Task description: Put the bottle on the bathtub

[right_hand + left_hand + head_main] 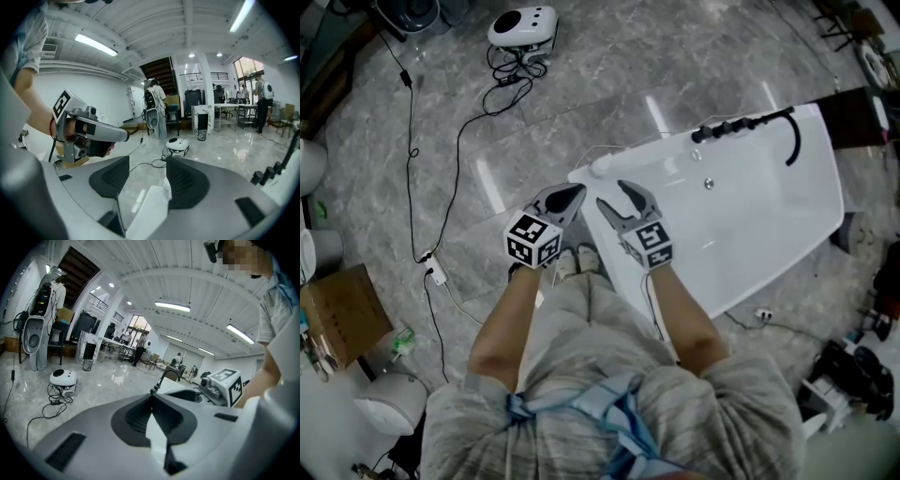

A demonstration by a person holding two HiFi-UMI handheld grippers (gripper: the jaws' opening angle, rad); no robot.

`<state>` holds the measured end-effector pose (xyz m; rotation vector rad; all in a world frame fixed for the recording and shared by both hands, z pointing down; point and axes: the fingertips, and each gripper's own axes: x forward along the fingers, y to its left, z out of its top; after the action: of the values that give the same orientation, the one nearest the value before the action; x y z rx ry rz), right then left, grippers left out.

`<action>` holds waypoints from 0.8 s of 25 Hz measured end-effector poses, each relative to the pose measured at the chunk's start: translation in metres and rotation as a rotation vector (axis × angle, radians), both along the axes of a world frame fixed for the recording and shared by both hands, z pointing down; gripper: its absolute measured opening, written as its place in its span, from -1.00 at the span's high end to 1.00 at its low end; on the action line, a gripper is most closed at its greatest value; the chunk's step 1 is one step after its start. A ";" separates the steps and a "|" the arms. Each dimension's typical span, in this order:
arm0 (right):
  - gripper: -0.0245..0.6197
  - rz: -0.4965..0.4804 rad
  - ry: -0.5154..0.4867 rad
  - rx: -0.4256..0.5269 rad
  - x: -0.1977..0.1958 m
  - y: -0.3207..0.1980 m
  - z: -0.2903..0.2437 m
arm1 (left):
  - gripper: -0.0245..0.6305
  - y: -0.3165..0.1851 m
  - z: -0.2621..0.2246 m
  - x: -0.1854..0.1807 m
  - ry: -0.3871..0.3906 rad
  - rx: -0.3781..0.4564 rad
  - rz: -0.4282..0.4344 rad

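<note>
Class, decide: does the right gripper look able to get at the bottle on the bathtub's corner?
Probably yes: the right gripper is open, and the bottle stands just ahead of its fingers on the bathtub corner, nothing between.

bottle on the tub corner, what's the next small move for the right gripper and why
Probably draw the right gripper straight back. Its jaws are apart and empty, and the bottle seems to stand free on the corner of the bathtub just ahead of them, so the placing looks done.
</note>
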<state>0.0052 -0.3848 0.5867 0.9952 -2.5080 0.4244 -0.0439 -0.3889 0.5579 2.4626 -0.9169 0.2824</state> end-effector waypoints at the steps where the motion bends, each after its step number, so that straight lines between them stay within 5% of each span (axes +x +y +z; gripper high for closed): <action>1: 0.15 -0.005 -0.004 0.007 -0.001 0.002 -0.008 | 0.92 0.002 -0.006 0.001 0.002 0.004 0.010; 15: 0.15 -0.138 -0.038 0.061 -0.021 0.042 -0.087 | 0.92 0.045 -0.079 0.004 0.026 0.069 0.145; 20: 0.15 -0.167 -0.100 0.098 -0.029 0.057 -0.125 | 0.92 0.047 -0.123 -0.008 0.067 0.155 0.074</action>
<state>-0.0233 -0.3281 0.4617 0.8095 -2.6988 0.3098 -0.0521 -0.3415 0.4352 2.6349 -0.8488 0.1583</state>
